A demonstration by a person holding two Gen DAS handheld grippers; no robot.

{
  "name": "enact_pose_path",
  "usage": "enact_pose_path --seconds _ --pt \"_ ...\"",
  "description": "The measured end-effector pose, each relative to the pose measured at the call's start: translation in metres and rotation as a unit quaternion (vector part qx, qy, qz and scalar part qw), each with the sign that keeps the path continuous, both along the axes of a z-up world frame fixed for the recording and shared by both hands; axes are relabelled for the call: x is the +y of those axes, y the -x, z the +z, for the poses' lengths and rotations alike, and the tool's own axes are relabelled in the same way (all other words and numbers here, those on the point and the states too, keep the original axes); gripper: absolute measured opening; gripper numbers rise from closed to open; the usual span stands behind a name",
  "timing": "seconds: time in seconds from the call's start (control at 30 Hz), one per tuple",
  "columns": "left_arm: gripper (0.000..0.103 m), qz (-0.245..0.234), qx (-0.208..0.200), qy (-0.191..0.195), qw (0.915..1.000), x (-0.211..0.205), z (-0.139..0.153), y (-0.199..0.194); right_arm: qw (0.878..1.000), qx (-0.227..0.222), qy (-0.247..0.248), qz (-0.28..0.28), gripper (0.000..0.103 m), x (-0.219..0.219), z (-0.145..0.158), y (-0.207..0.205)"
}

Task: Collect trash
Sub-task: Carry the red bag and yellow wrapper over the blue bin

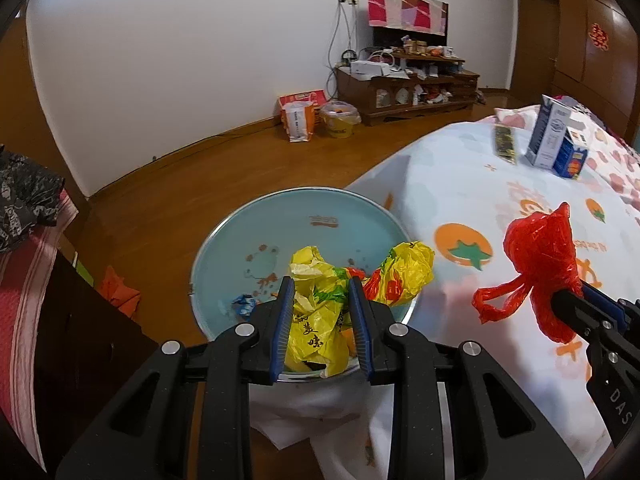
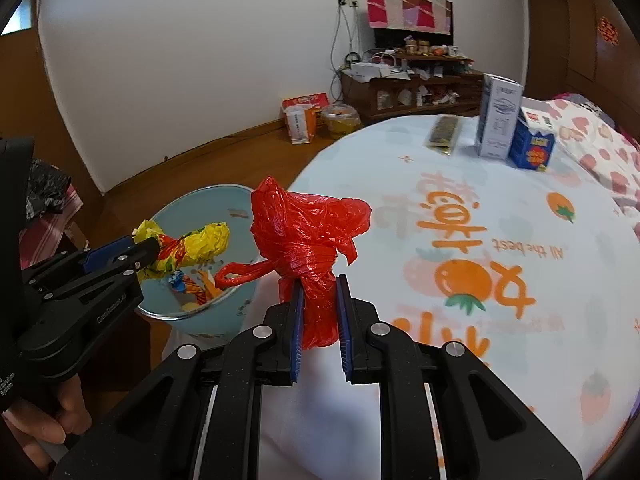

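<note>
Black gripper arms with blue-padded fingers fill the bottom of both views. From the left wrist, the left gripper (image 1: pixel 322 280) is clenched on a crumpled yellow plastic bag (image 1: pixel 320 312) printed with red and green, held over a pale blue basin (image 1: pixel 280 220). That basin stands on the wooden floor (image 1: pixel 180 184), just beside the bed (image 1: pixel 460 184) with its white cover printed with orange fruit. Small scraps lie on the basin's bottom, among them a blue wrapper (image 1: pixel 245 304).

From the right wrist, the right gripper (image 2: pixel 319 280) is grasping a knotted red plastic bag (image 2: pixel 308 232) by its lower part; the bag's bulk and a loop handle stick out beyond the fingertips, over the edge of the bed near the basin. A hand (image 2: pixel 44 424) holds the left gripper's grip at the lower left.

Farther back on the bed stand a tall white carton (image 2: pixel 500 116) and a smaller blue carton (image 2: pixel 534 146), touching, with a dark flat packet (image 2: pixel 444 136) near them. A cluttered wooden cabinet (image 2: pixel 412 88) stands against the white wall.
</note>
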State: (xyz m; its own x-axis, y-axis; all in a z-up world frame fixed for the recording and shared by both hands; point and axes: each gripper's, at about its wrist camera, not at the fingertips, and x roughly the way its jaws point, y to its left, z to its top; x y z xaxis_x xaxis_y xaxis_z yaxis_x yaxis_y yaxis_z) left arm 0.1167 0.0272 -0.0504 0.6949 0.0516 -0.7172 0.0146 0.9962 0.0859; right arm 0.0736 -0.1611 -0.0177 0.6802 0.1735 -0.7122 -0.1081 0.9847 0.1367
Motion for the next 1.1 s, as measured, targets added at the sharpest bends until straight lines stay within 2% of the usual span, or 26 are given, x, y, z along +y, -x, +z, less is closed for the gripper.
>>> enact_pose_path --seconds 0.7,1.1 --pt "0.028 0.074 0.003 0.000 0.9973 0.057 -0.004 -0.022 0.999 -0.006 0.006 0.038 0.016 0.053 0.005 -0.036" --pt "0.028 0.093 0.010 -0.002 0.9956 0.066 -0.010 -0.042 0.999 -0.004 0.011 0.047 0.016 0.076 0.001 -0.061"
